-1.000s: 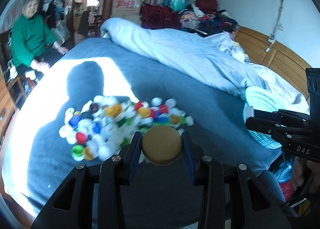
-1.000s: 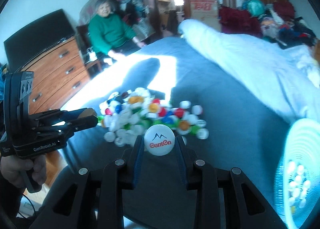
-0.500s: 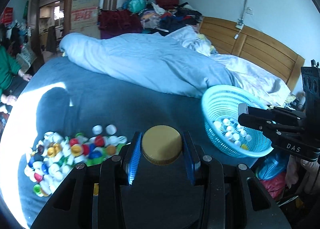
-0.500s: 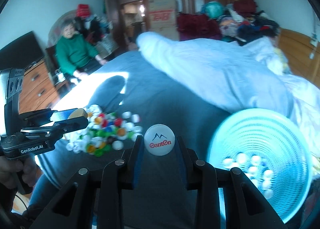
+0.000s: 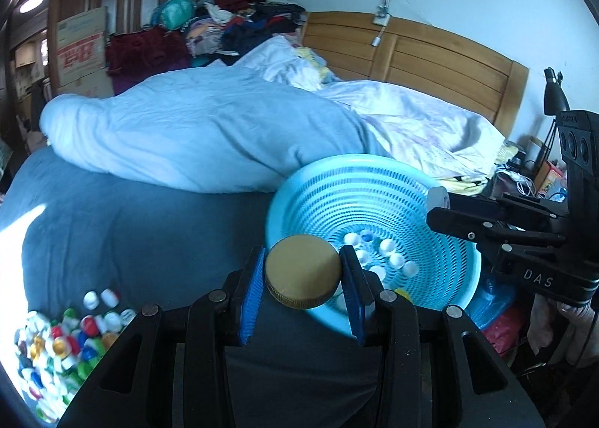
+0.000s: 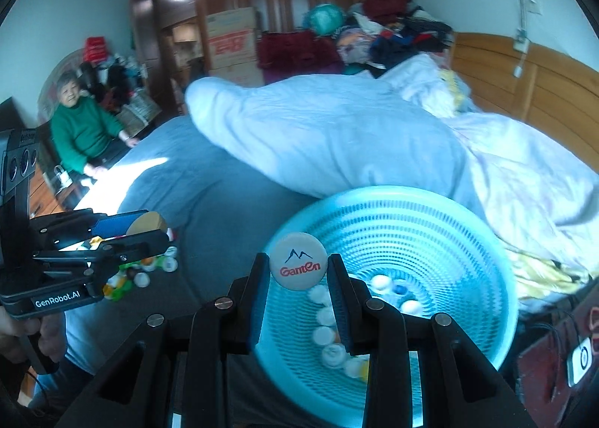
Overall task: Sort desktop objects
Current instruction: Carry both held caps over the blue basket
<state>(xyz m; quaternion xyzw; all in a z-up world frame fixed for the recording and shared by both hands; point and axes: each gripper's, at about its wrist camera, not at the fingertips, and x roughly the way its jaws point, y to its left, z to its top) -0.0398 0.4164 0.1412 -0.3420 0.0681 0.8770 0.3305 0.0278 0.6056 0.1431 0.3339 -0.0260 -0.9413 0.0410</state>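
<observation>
The gold cap [image 5: 302, 270] looks like matt metal with a ridged, knurled edge. The white cap [image 6: 298, 266] is smooth plastic with a printed logo. The basket [image 5: 441, 203] is glossy turquoise perforated plastic. The bedspread [image 5: 131, 226] is soft matt cloth, and the headboard [image 5: 430, 54] is smooth varnished wood.

**What your bed carried**

You worked over a bed [image 5: 142, 226] under a grey-blue sheet. On it lay a rumpled pale duvet [image 5: 209, 140], a round turquoise basket [image 5: 374, 196] just beside the duvet, and a heap of coloured bottle caps [image 5: 63, 345] well apart from the basket.
</observation>
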